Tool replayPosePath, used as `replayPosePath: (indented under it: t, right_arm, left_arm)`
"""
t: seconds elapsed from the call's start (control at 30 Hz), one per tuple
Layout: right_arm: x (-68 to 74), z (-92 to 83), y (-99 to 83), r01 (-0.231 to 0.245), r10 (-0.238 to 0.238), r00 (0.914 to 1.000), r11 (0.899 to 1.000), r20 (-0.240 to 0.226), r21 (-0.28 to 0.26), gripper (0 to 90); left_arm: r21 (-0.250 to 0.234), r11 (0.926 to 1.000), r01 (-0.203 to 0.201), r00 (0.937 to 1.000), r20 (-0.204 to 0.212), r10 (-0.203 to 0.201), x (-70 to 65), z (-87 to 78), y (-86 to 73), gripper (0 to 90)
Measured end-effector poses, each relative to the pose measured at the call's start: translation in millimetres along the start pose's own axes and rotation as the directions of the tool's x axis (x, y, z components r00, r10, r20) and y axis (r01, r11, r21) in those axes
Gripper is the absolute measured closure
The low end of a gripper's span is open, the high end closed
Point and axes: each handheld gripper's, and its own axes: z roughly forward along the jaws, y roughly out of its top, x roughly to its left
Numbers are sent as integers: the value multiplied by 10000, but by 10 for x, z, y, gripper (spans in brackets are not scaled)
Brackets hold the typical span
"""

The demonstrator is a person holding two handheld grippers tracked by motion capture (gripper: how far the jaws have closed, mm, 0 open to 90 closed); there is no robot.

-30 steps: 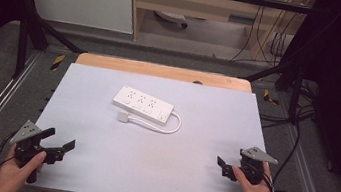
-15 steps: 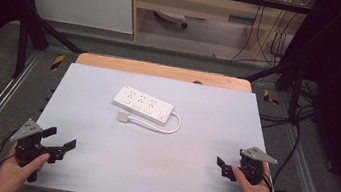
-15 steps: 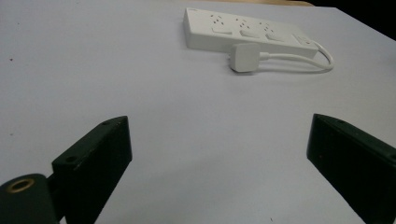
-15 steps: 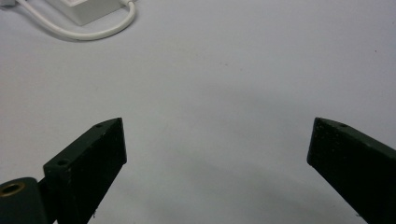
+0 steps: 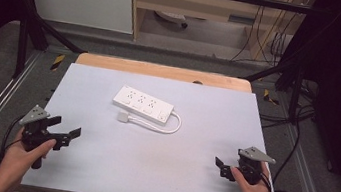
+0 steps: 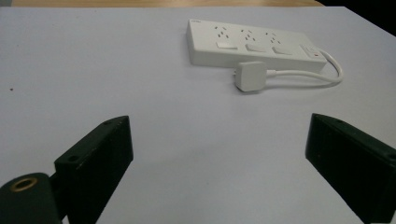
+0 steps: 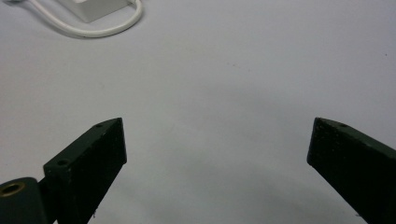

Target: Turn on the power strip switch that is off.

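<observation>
Each black hand-held gripper, left (image 5: pixel 63 133) and right (image 5: pixel 221 167), is carrying a grey three-cornered plate, trailing a black cable, and showing blocky jaws with small screw holes.
</observation>
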Motion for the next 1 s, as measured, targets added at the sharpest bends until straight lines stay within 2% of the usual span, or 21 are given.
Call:
replayPosePath:
  t: [0.13,0.23,0.3,0.43,0.67,1.0]
  right_arm:
    - [6,-7,5,-23,22,10000,10000,-76,-36,51]
    - [5,-7,6,-41,40,10000,10000,-77,-35,51]
    - [4,-9,7,-64,64,9999,10000,-82,-37,51]
    - [4,-11,5,-79,79,9999,9999,-70,-68,51]
    - [2,-10,7,-82,82,9999,10000,-83,-41,50]
    - [-1,-15,10,-102,101,9999,9999,-124,-72,47]
  left_arm:
    - [-7,10000,-35,9999,-104,35,25,19,88,76]
    - [-179,9985,521,9983,275,-516,40,50,141,80]
    - [-176,9978,632,9975,327,-626,44,74,173,81]
    - [35,9986,523,9982,299,-524,37,129,244,82]
    - [221,9997,77,9998,159,-80,26,213,383,83]
    - [230,9992,-333,9990,308,325,-13,334,556,78]
